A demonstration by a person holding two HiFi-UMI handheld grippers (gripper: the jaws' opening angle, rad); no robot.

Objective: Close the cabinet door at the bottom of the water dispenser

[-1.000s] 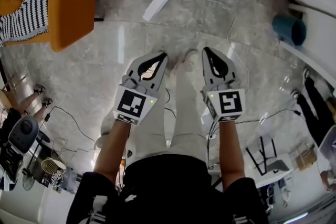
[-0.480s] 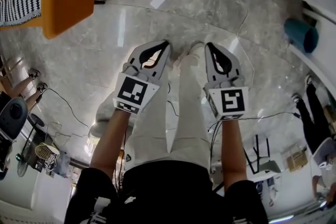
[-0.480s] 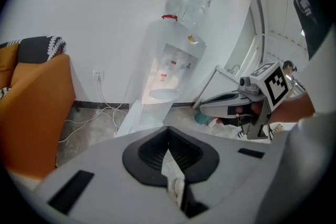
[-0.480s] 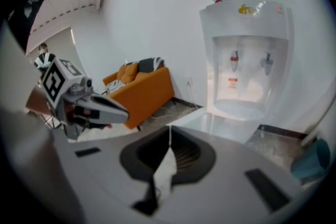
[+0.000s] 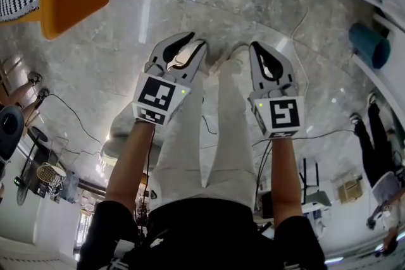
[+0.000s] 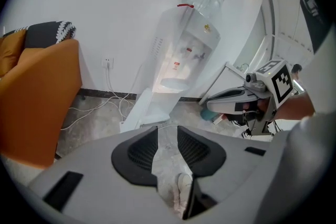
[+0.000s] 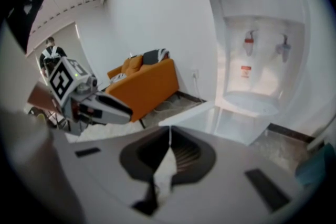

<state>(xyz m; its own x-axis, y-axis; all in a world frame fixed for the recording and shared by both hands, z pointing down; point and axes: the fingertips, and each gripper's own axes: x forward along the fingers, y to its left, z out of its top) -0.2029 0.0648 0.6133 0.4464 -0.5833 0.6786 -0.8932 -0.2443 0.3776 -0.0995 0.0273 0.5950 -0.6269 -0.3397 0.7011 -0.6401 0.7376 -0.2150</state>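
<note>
While the cabinet door (image 6: 143, 107) stands swung out at the foot of the water dispenser (image 6: 191, 44), step: approach, nothing touched yet.
Door: open toward the person, its free edge nearest the grippers but well apart from both.
Left gripper (image 5: 193, 40): jaws have just been opening and are now partly spread, with only floor (image 6: 94, 123) and a shoe (image 6: 184, 186) showing between them; probably readied to push the panel.
Right gripper (image 5: 254, 45): tips together, empty; held alongside, seemingly a spare.
Aim: both slant downward toward the dispenser's base.
</note>
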